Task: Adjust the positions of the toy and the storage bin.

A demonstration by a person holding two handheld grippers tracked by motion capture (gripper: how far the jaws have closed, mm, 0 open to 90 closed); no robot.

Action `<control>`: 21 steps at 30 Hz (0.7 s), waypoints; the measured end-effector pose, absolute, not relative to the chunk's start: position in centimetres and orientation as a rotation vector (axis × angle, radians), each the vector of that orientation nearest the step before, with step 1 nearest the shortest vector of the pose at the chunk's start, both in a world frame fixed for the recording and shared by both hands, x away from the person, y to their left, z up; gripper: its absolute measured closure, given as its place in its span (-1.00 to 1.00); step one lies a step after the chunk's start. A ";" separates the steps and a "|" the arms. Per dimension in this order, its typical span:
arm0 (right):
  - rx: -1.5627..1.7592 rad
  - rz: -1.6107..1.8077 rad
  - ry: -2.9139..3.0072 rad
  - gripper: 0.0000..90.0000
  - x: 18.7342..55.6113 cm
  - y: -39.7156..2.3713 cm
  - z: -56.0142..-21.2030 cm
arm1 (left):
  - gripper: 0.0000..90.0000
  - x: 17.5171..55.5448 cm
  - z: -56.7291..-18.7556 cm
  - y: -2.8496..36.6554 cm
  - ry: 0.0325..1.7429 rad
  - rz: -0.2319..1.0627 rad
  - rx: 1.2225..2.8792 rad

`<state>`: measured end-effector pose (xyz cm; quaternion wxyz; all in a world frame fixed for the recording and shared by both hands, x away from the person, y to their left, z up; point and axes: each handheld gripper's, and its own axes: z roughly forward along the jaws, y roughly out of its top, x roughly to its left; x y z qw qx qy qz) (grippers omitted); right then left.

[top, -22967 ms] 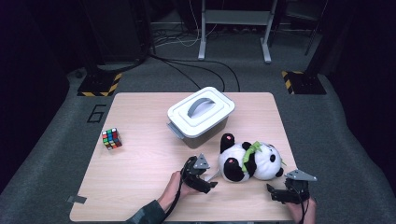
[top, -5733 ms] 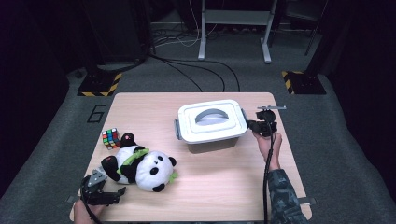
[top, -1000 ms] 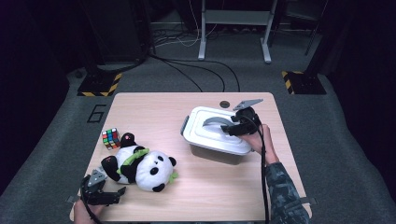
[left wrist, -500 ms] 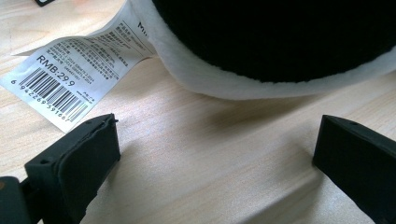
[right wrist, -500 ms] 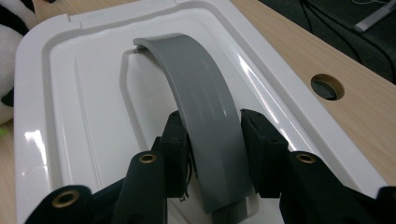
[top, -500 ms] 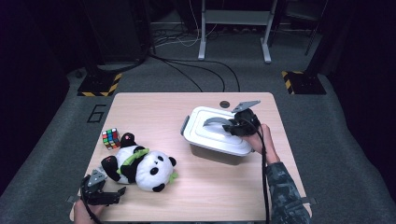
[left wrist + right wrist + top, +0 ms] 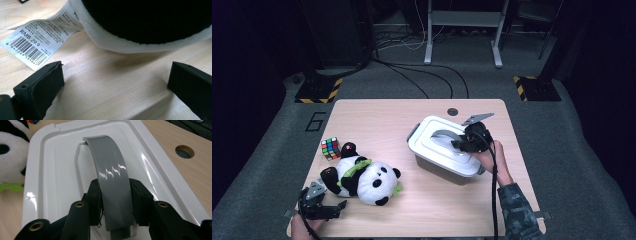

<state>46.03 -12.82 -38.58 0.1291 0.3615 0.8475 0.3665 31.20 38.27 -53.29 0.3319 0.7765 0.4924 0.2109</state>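
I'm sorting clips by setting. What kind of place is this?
Probably a lab or recording studio: a lone wooden table on grey carpet, hazard-striped floor plates, and loose cables trailing past a metal stand.

In the right gripper view, the black pads point(image 7: 95, 202) are covering both edges of the grey handle point(image 7: 112, 185), and the lid point(image 7: 160, 170) is running off the frame. In the left gripper view, the toy panda point(image 7: 150, 22) is being cut off by the top edge, and the small print on its tag point(image 7: 42, 37) is proving too fine to read.
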 end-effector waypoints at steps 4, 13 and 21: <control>1.066 1.117 2.463 0.20 46.0 -13.2 -38.6 | -1.00 31.2 -53.3 38.3 1.287 0.551 2.029; 1.050 1.224 2.457 -0.05 47.3 -12.4 -37.5 | -1.00 31.2 -53.3 38.3 1.287 0.551 2.029; 0.972 1.226 2.486 0.37 47.9 -11.5 -37.3 | -1.00 31.2 -53.3 38.3 1.287 0.551 2.029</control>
